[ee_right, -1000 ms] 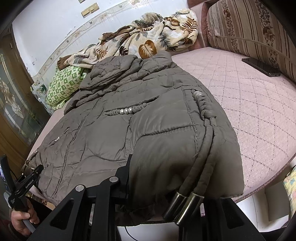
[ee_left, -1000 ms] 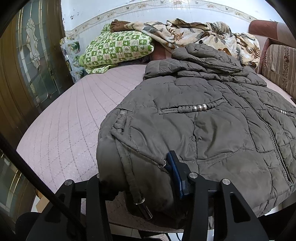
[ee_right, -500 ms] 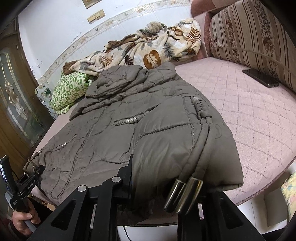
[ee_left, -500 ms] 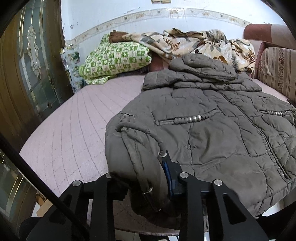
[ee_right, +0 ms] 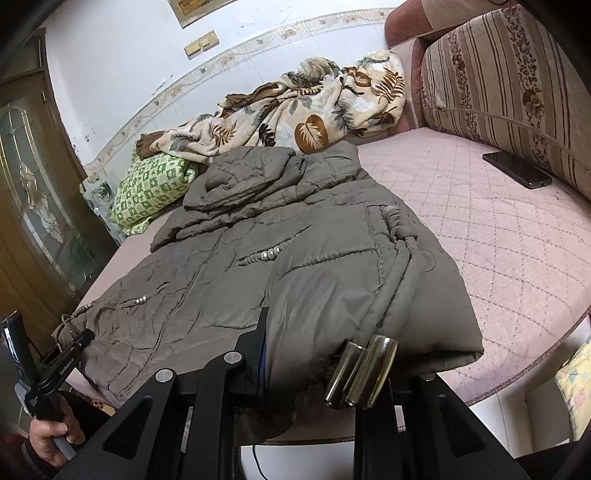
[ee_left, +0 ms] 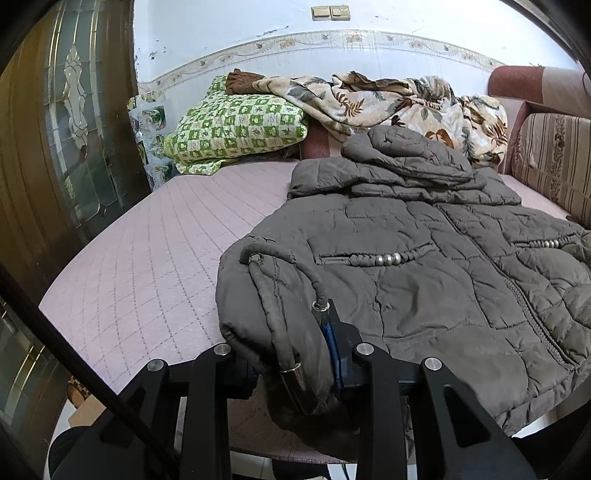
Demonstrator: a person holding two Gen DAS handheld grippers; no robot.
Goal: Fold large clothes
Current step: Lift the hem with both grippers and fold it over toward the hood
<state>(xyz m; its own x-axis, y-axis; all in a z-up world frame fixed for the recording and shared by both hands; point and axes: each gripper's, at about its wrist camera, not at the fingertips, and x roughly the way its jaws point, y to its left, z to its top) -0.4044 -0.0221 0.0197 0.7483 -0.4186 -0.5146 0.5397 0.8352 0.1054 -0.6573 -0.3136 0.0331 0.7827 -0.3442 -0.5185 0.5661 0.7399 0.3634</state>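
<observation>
Left gripper (ee_left: 291,365) and right gripper (ee_right: 321,365) each clench the jacket (ee_left: 424,288) hem; lift both evenly, folding toward the far hood.

Soft even daylight, sharp, fisheye-bent dark corners.

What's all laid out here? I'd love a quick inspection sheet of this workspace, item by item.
Surface: pink quilted bed, partly bare.
Job's things: grey padded jacket lies spread front up, its hood bunched at the far end.
Clutter: green checked pillow, leaf-print blanket, dark phone near the striped cushion.
Grippers: left gripper shut on the jacket's near hem corner; right gripper shut on the other hem corner, beside two metal cord ends.
Cables: a thin dark cable below the right gripper.
Surroundings: white wall with light switches, glass-panelled wooden door.
</observation>
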